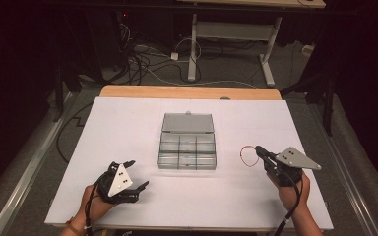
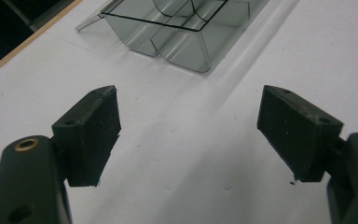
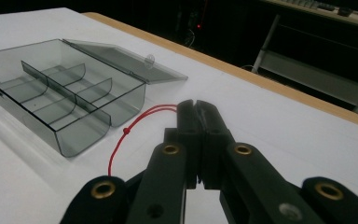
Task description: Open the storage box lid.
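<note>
A thin red cord loop [image 1: 248, 156] with a small knot [image 3: 126, 131] hangs from the tip of my right gripper [image 1: 259, 149], whose jaws are shut on the cord's upper end [image 3: 168, 108]. It is just right of a clear plastic compartment box [image 1: 187, 152] in the middle of the white table. The box's lid [image 1: 187, 123] lies open behind it, and its compartments [image 3: 51, 102] look empty. At the front left, my left gripper [image 1: 138, 173] stands open over bare table, its pads [image 2: 98, 130] wide apart and nothing between them. The box's near corner [image 2: 177, 32] lies ahead of it.
The white sheet [image 1: 128, 123] covers a wooden table whose far edge [image 1: 187, 92] shows. Beyond it are a dark floor with cables [image 1: 142, 59] and another table's frame [image 1: 226, 34].
</note>
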A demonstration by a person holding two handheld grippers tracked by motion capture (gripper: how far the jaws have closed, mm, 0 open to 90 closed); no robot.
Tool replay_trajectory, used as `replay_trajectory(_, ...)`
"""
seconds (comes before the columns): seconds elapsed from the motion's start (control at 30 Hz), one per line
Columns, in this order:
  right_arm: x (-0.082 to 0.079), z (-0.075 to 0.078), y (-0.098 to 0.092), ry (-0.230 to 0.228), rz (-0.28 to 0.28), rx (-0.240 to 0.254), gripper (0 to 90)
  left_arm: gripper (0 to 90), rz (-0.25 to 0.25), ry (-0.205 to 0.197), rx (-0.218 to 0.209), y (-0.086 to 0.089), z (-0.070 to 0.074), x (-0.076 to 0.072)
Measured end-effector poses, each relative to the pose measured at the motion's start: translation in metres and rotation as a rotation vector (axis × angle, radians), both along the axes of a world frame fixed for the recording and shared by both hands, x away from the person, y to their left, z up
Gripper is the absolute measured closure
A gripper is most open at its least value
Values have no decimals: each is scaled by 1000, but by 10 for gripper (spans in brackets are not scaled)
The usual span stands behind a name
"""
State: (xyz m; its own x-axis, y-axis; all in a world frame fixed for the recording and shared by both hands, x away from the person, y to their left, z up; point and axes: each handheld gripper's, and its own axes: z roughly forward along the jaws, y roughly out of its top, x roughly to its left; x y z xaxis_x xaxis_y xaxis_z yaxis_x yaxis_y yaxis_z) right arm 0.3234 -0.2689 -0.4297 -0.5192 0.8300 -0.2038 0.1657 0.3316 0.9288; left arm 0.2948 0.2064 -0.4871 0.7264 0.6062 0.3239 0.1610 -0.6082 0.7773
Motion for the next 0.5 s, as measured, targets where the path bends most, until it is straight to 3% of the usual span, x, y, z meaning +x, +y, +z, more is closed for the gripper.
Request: replay_trajectory(0.5,16,13,28,-34,51,-11,898,205,-1,8,4,2,-2,1)
